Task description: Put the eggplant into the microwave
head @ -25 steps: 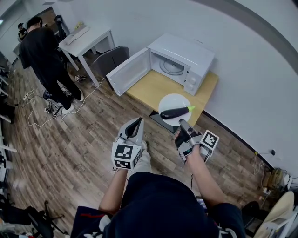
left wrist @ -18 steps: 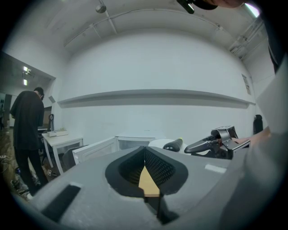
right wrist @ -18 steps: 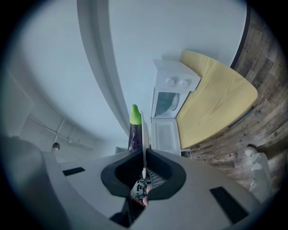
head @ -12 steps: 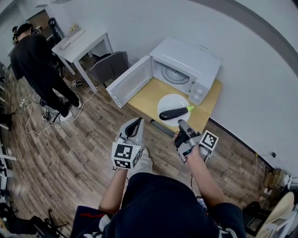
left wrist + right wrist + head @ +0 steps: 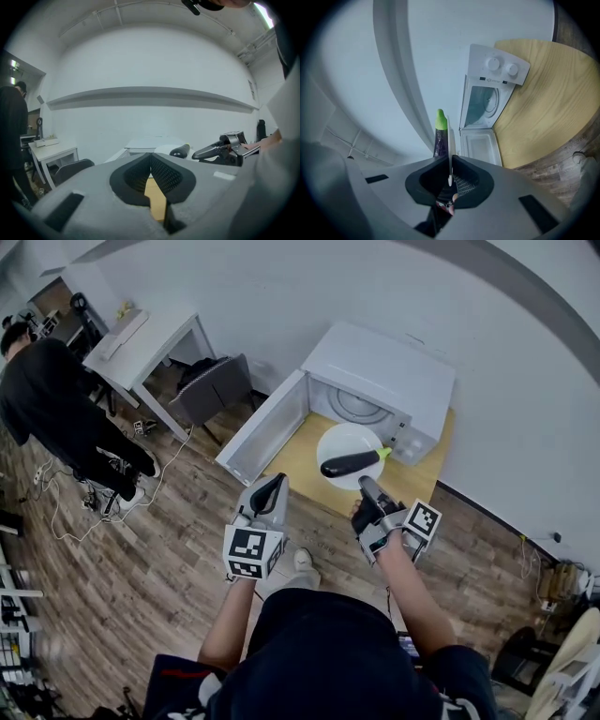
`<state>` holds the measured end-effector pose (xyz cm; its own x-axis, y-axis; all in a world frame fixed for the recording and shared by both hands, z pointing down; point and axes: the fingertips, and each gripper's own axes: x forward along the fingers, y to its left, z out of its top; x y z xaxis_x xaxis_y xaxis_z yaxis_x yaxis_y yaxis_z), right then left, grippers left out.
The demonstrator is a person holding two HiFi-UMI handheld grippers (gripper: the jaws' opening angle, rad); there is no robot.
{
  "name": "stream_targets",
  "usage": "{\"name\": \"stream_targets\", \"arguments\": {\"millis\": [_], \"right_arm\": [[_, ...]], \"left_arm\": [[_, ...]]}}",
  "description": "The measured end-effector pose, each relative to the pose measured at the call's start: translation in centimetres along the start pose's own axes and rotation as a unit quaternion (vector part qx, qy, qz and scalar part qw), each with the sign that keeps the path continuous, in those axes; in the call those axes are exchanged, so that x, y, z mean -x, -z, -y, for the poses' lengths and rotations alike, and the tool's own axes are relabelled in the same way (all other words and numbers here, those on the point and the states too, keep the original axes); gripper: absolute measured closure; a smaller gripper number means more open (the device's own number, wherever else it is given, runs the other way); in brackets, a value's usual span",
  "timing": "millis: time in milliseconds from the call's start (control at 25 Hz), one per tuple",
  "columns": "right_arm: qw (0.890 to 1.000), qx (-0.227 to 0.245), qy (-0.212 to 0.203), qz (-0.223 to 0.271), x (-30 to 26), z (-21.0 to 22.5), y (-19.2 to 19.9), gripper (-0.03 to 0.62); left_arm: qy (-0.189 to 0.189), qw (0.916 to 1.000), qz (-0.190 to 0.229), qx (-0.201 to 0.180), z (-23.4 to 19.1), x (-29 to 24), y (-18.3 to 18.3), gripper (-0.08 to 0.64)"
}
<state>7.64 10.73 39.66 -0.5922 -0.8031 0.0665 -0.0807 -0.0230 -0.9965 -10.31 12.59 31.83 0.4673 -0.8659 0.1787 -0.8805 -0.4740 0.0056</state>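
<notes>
On the wooden table [image 5: 302, 444] by the wall stands the white microwave [image 5: 380, 367], with its door [image 5: 265, 427] swung fully open to the left in the head view.

Eggplant [image 5: 352, 463]: lies on a white plate [image 5: 343, 439] with its green stem end pointing right. It is outside the microwave, just in front of the open cavity.

Right gripper [image 5: 365, 485]: jaws pinch the plate's near rim. Its own view shows the plate edge-on between the pads [image 5: 462, 184].

Left gripper [image 5: 275, 486]: jaws pressed together with nothing between them. It is held beside the right one, short of the table.

Background, well apart on the plank floor [image 5: 141, 549]: a person in black [image 5: 52, 399], a white desk [image 5: 141, 334] and a dark chair [image 5: 211, 385].
</notes>
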Motion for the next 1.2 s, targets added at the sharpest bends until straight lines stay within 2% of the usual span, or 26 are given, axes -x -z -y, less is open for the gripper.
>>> {"name": "stream_targets", "arguments": {"millis": [440, 720, 1040, 1200], "right_arm": [[0.999, -0.005, 0.015, 0.048, -5.6, 0.8, -1.9, 0.568], [0.998, -0.009, 0.028, 0.055, -7.0, 2.8, -2.8, 0.568], [0.998, -0.01, 0.001, 0.069, -8.8, 5.2, -4.8, 0.568], [0.997, 0.004, 0.015, 0.075, -9.3, 7.1, -6.0, 0.568]], "left_arm": [[0.053, 0.9985, -0.008, -0.007, -5.0, -5.7, 0.2, 0.543], [0.081, 0.9964, -0.022, -0.013, -4.9, -7.5, 1.8, 0.543], [0.098, 0.9946, -0.031, -0.016, -4.5, -9.3, 3.6, 0.543], [0.099, 0.9942, -0.041, -0.014, -4.5, -9.8, 4.7, 0.543]]}}
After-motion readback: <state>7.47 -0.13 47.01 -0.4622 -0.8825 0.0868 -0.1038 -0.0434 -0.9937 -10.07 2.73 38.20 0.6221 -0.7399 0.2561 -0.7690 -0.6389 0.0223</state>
